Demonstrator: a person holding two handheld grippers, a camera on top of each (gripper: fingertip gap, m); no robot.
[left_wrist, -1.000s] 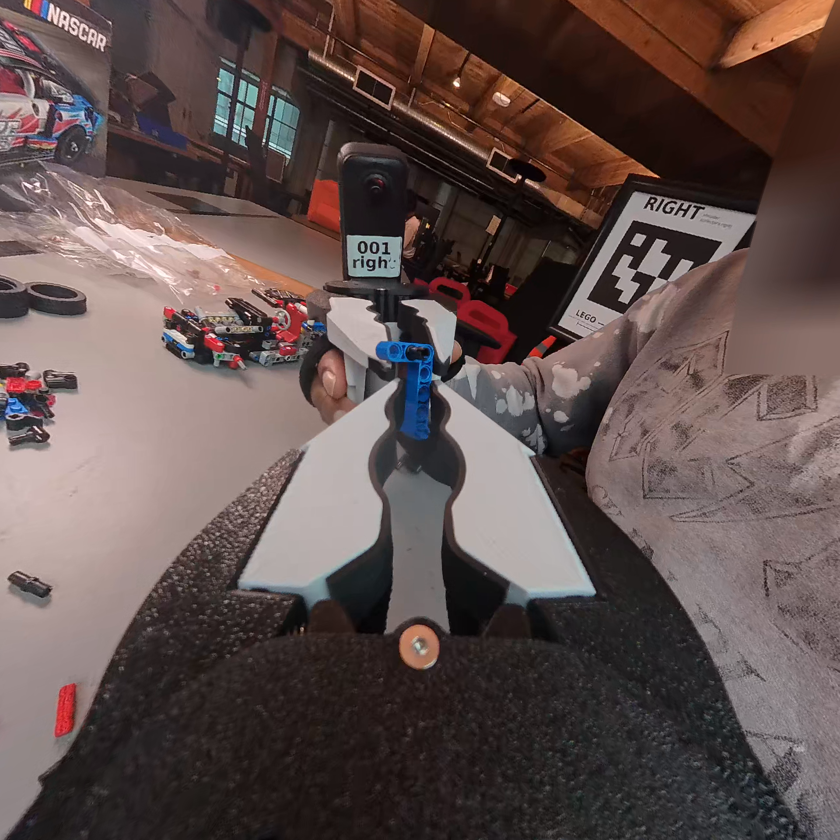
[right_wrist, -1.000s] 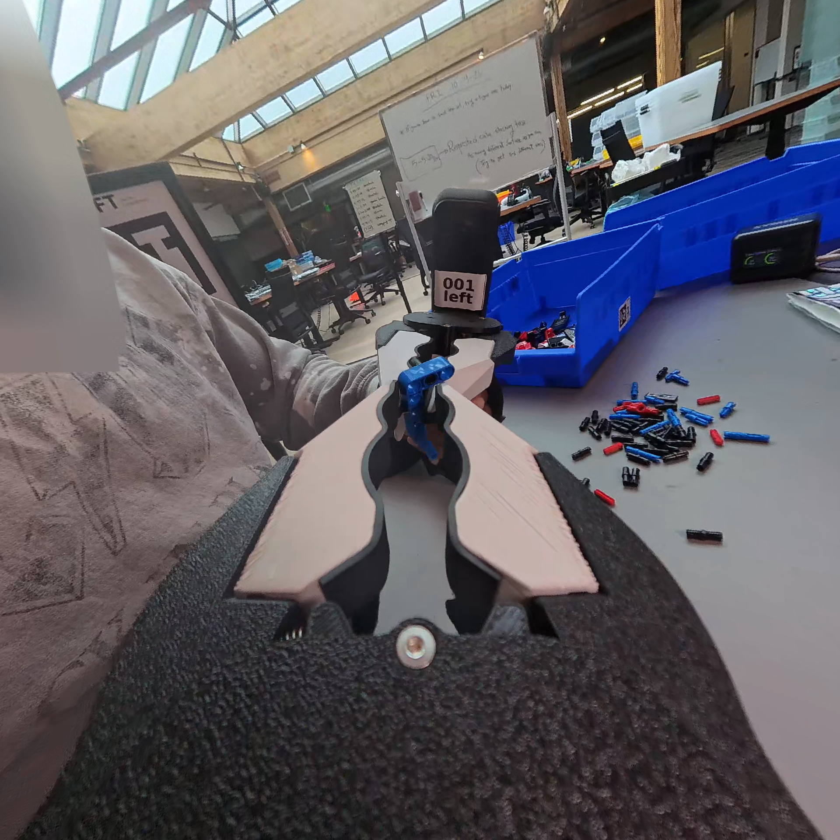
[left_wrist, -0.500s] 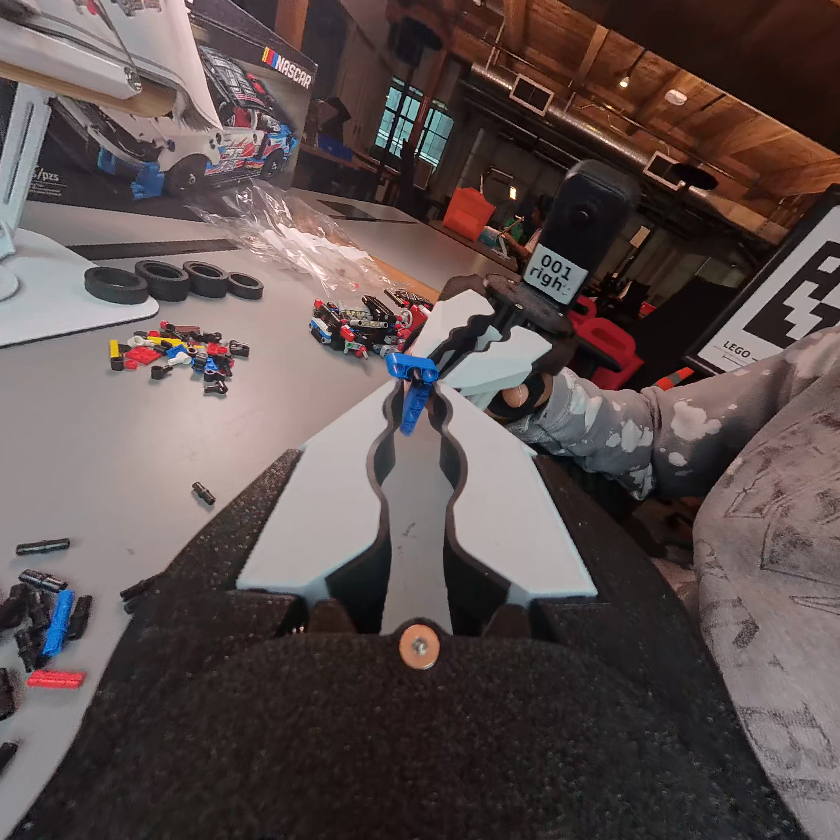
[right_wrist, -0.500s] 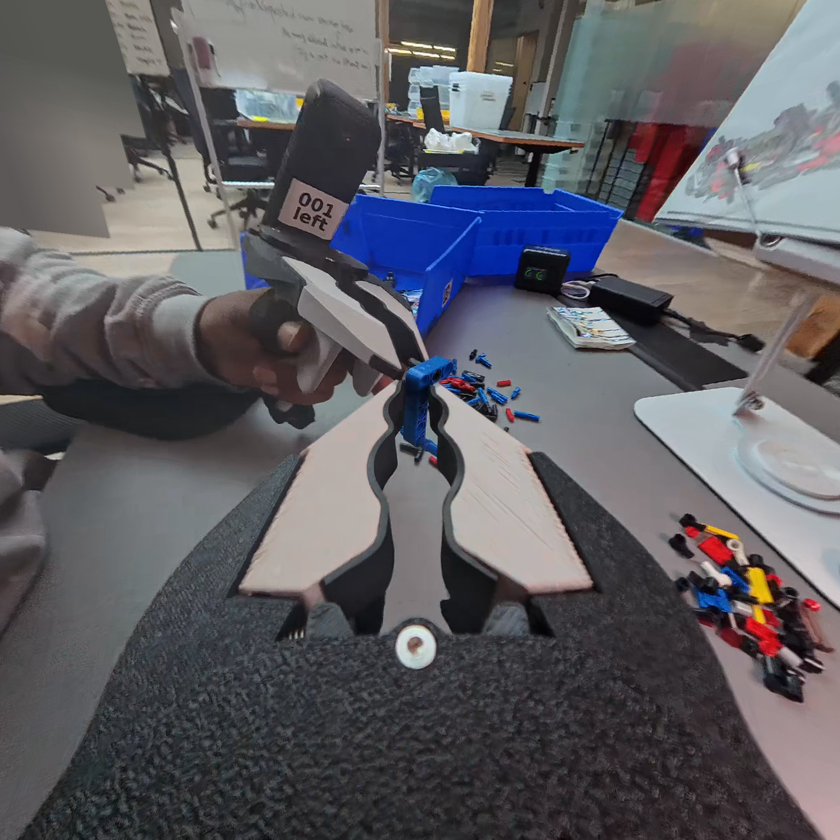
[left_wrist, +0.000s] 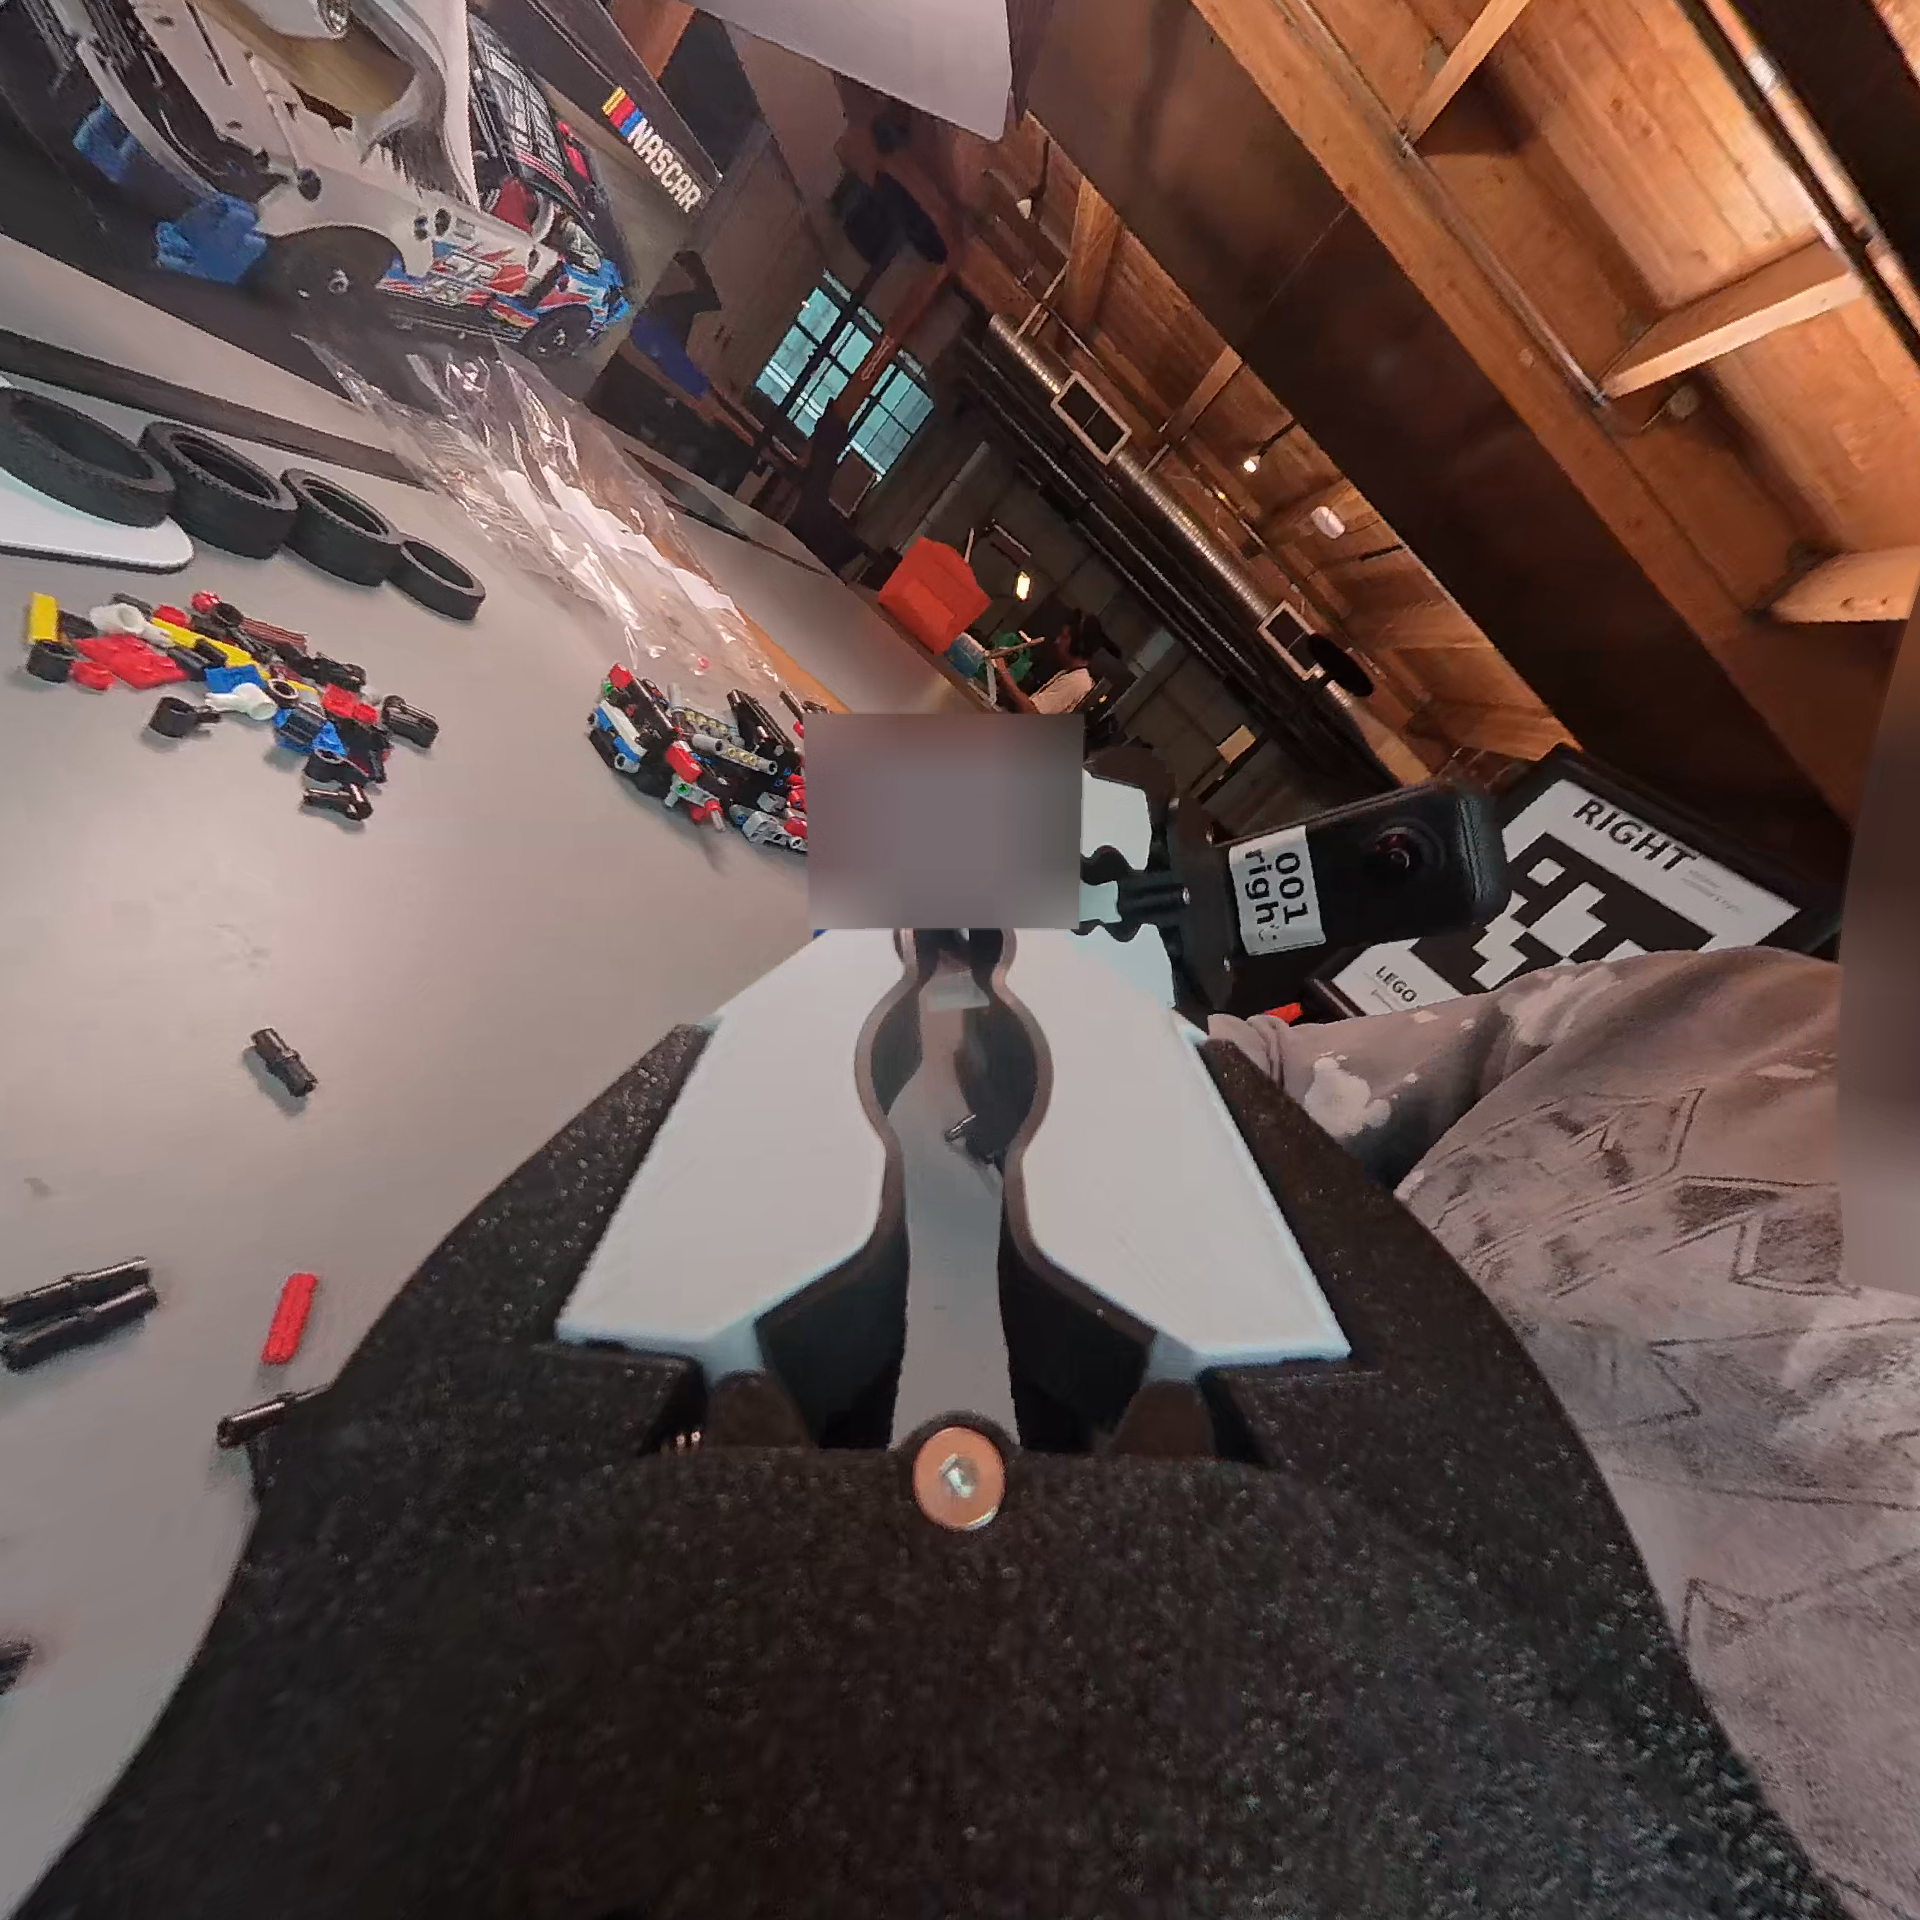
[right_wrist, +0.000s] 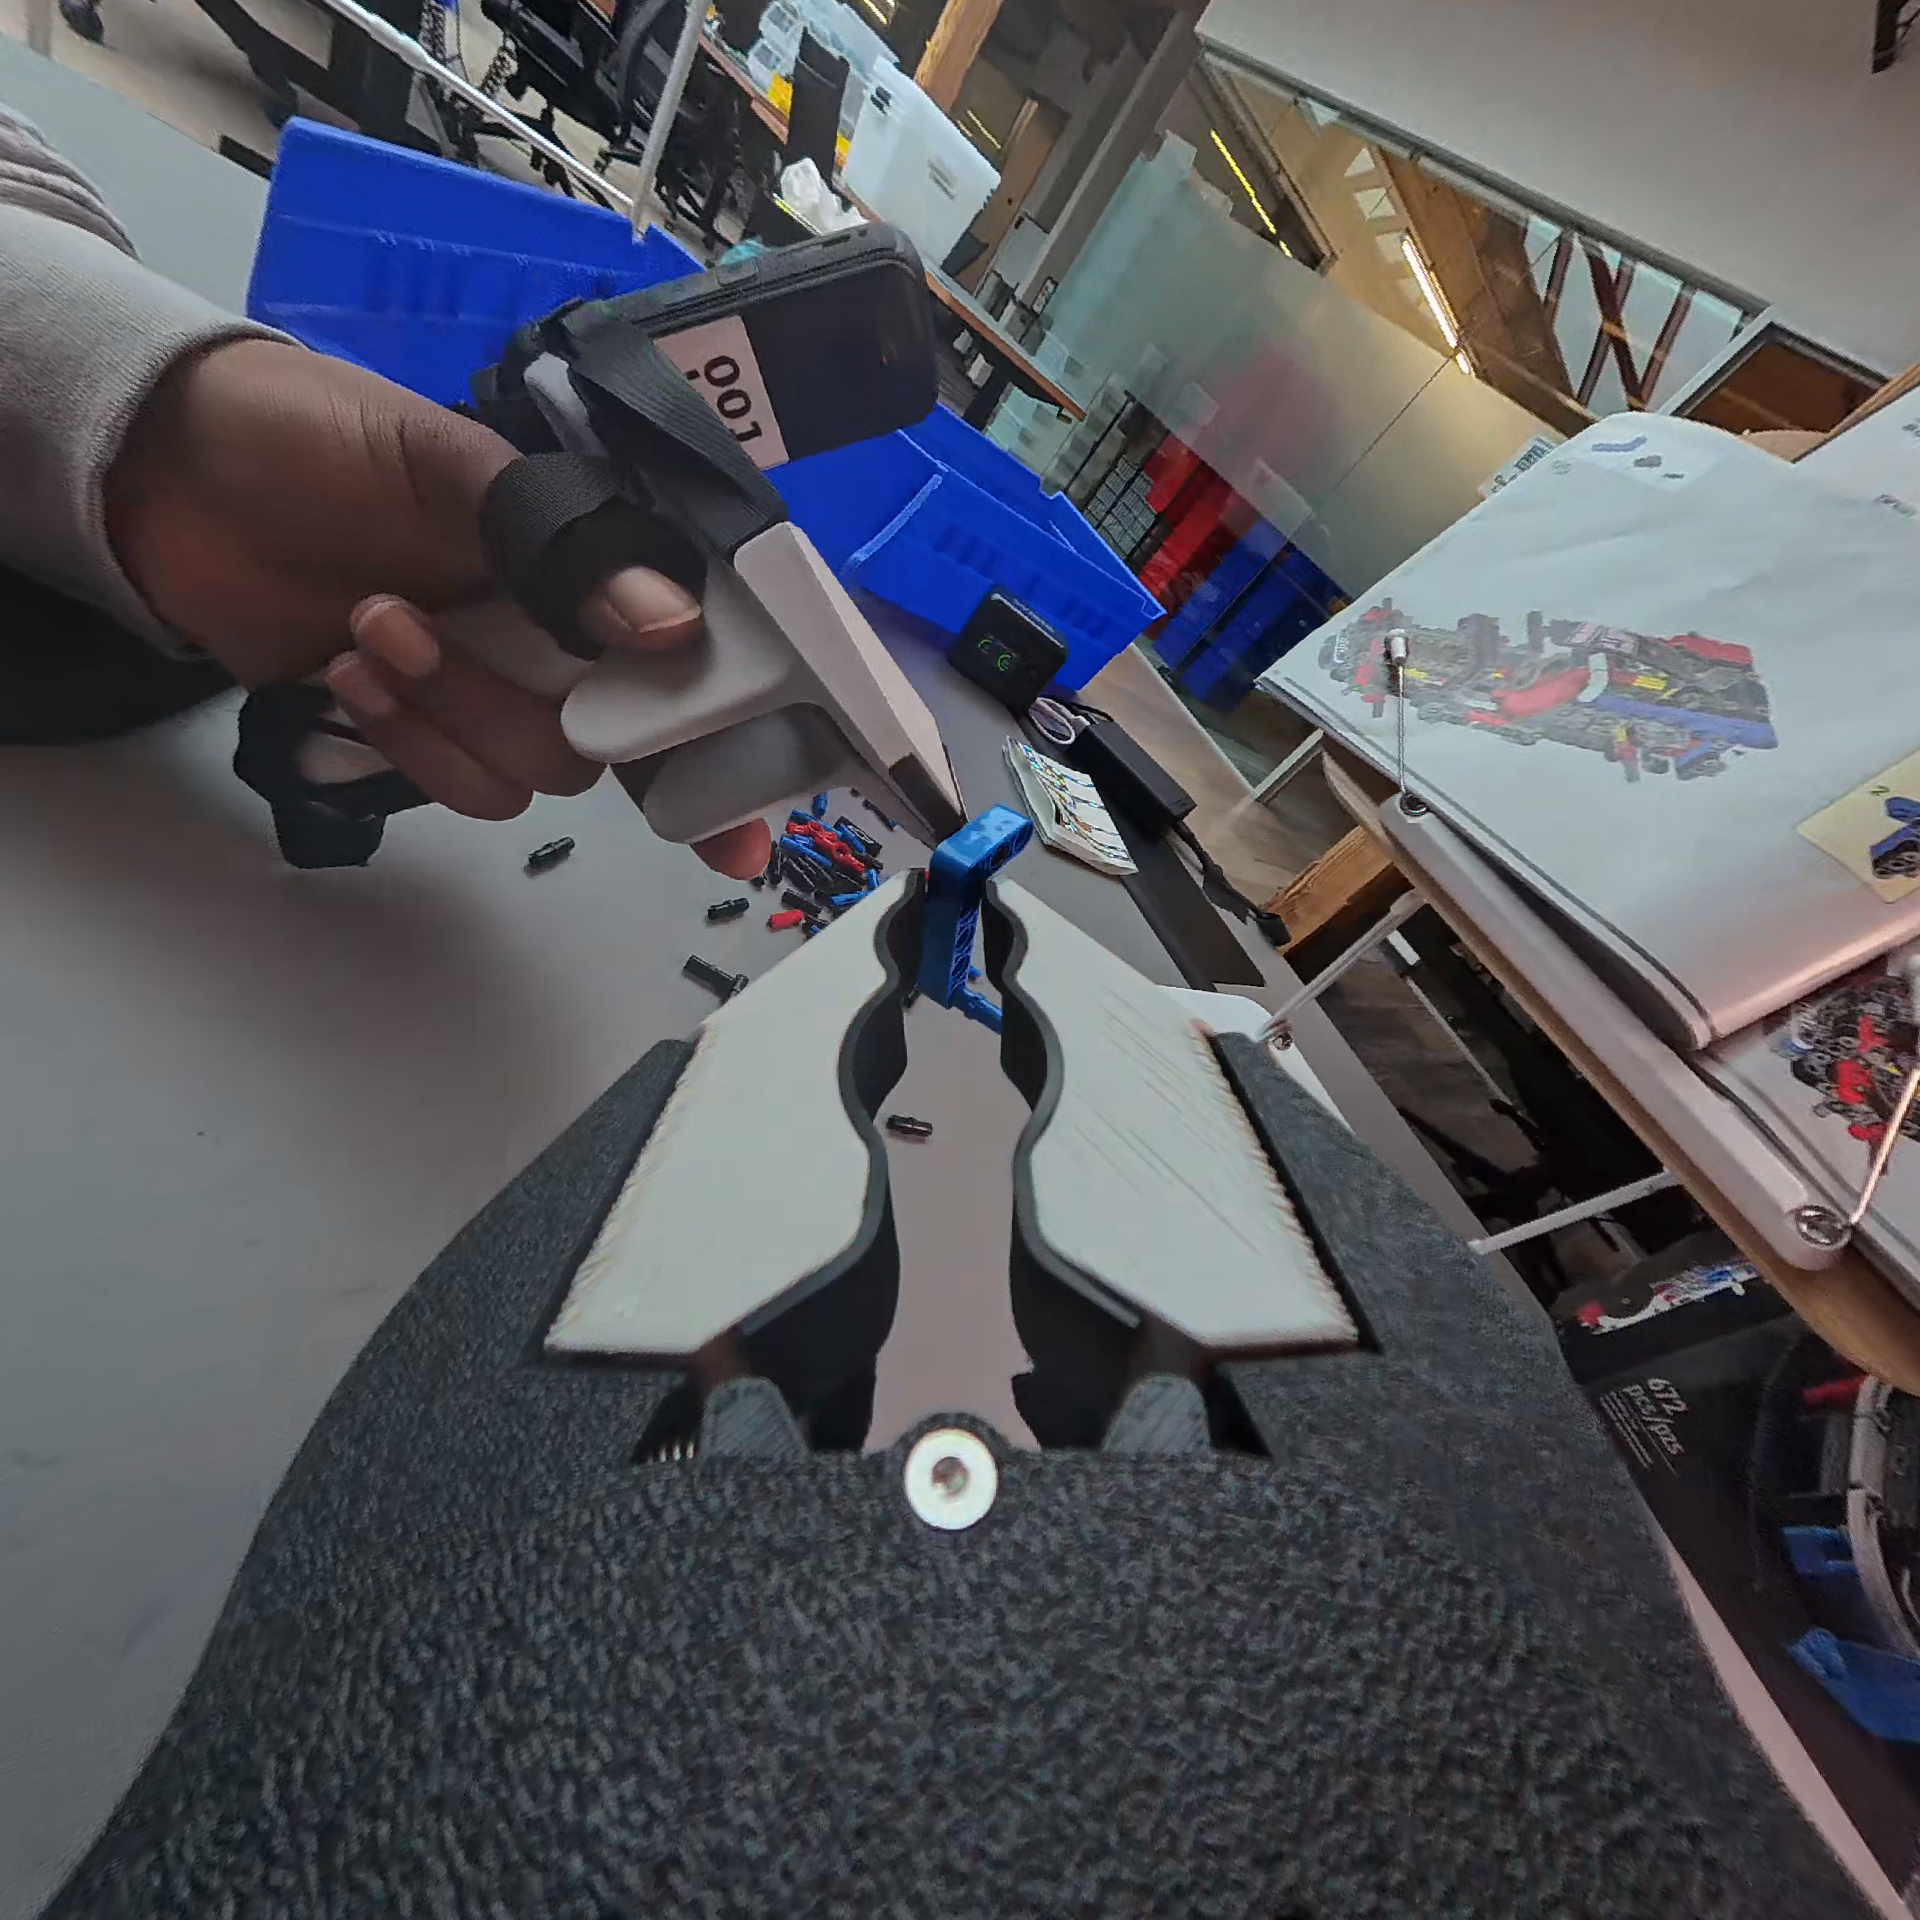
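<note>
Blue beam pinched in right gripper jaws; left gripper jaws' state unclear.

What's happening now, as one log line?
right gripper: shut on blue beam | left gripper: tip at beam's top, grip unclear | table: loose pins

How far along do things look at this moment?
Done: one partly assembled brick block sits on the table. In hand: the right gripper is shut on a blue angled beam; the tip of the left gripper meets the beam's top end, grip unclear. Left: four black tyres and loose pieces lie unattached.
</note>
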